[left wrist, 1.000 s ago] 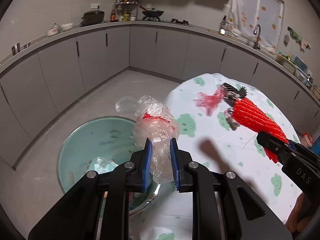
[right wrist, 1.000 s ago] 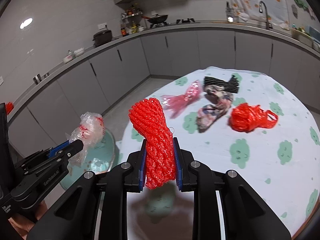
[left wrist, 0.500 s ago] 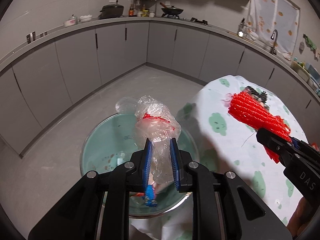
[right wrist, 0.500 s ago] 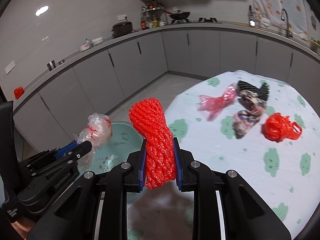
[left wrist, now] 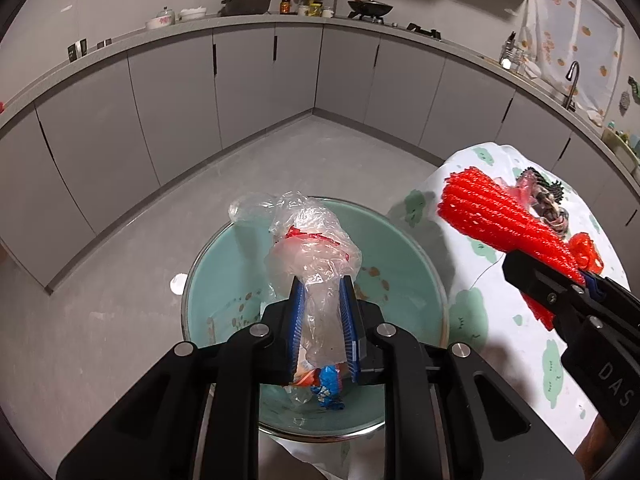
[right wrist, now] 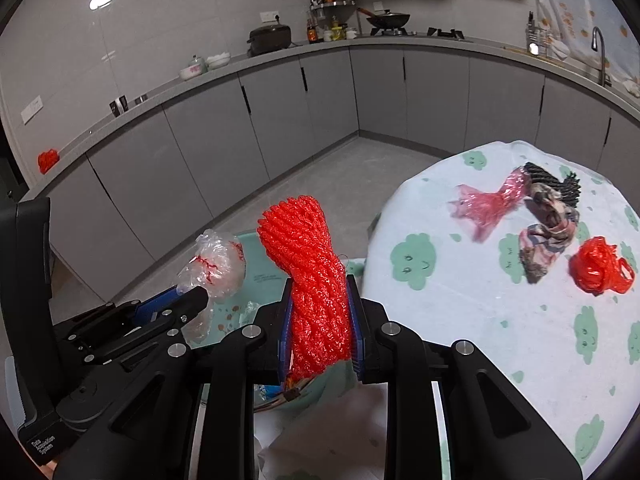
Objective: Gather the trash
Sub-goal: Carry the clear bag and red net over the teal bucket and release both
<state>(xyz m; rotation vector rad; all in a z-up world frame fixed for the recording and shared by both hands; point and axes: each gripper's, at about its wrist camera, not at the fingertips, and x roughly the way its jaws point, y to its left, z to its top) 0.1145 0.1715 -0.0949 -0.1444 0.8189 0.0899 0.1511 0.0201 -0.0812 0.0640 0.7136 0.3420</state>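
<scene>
My left gripper (left wrist: 322, 300) is shut on a crumpled clear plastic bag (left wrist: 314, 248) with red print and holds it over a teal basin (left wrist: 408, 280) on the floor. Some wrappers (left wrist: 324, 390) lie in the basin. My right gripper (right wrist: 320, 304) is shut on a red foam net (right wrist: 310, 256) and holds it at the table's left edge, above the basin's near side (right wrist: 264, 276). The left gripper with the clear bag (right wrist: 218, 266) shows at the left of the right wrist view. The red net (left wrist: 504, 216) shows at the right of the left wrist view.
A round table with a white cloth with green clouds (right wrist: 500, 320) carries a pink plastic bag (right wrist: 488, 204), a crumpled patterned rag (right wrist: 548, 232) and a red plastic bag (right wrist: 600, 266). Grey kitchen cabinets (left wrist: 248, 92) ring the floor behind.
Both grippers have swung left, away from the table middle. The clear bag is now over the basin's middle and the red net has come to the table's edge by the basin.
</scene>
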